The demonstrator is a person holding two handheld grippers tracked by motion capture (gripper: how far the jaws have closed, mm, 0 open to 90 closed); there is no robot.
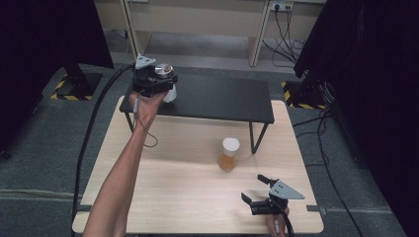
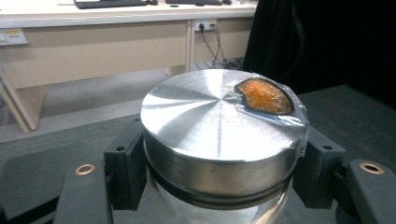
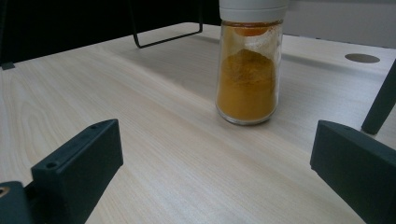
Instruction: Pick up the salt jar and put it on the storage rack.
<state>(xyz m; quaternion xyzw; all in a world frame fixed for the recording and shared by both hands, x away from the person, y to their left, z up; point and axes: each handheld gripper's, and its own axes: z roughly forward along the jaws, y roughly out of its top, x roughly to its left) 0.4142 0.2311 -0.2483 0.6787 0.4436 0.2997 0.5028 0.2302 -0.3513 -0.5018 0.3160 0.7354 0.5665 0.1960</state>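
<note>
The left tool (image 1: 163, 85) pinches one clear jar (image 2: 219, 140) just below its metal lid (image 2: 210, 116), over the left end of the single black shelf (image 1: 222, 98) on the counter (image 1: 188, 197). To set it down well, lower it level until the base rests flat on the shelf, then release. The right tool (image 1: 257, 192) rests on the counter, jaws spread and empty, facing one spice jar (image 3: 249, 70) nearby. Two jars, two tools.

The room is dim at the sides. Light shines off the metal lid (image 2: 215, 119). The close-up edges look blurry.
</note>
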